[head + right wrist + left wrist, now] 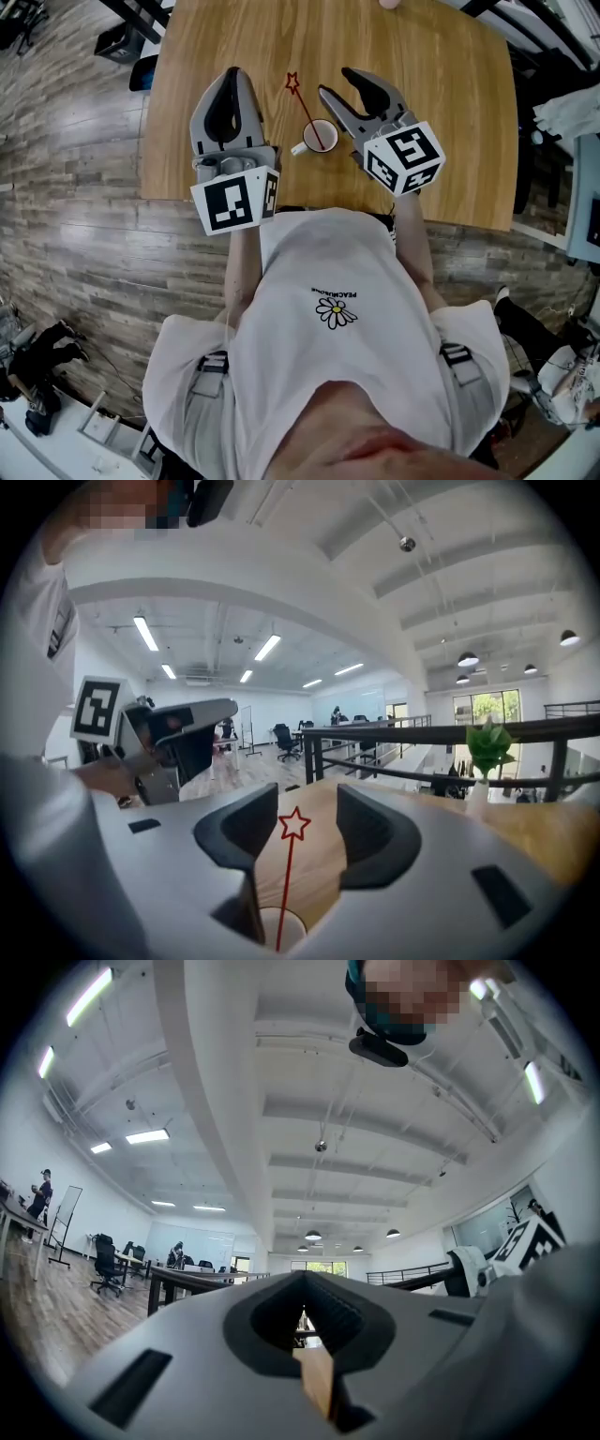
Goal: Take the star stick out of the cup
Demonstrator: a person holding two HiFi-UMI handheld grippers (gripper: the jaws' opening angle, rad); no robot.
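A white cup (319, 136) with a handle stands on the wooden table (450, 112) near its front edge. A thin red star stick (302, 101) leans out of it toward the far left, its star at the top. My right gripper (336, 82) hovers open just right of the cup. In the right gripper view the star stick (289, 874) rises from the cup (278, 932) between the spread jaws of my right gripper (306, 816), touching neither pad. My left gripper (234, 75) is shut, left of the cup, with nothing in it. The left gripper (304, 1279) points up toward the ceiling.
The table's front edge runs right in front of the person's body. A small pink thing (389, 3) lies at the table's far edge. A potted green plant (487, 747) stands on the table farther off. Dark furniture (122, 42) stands on the floor at the left.
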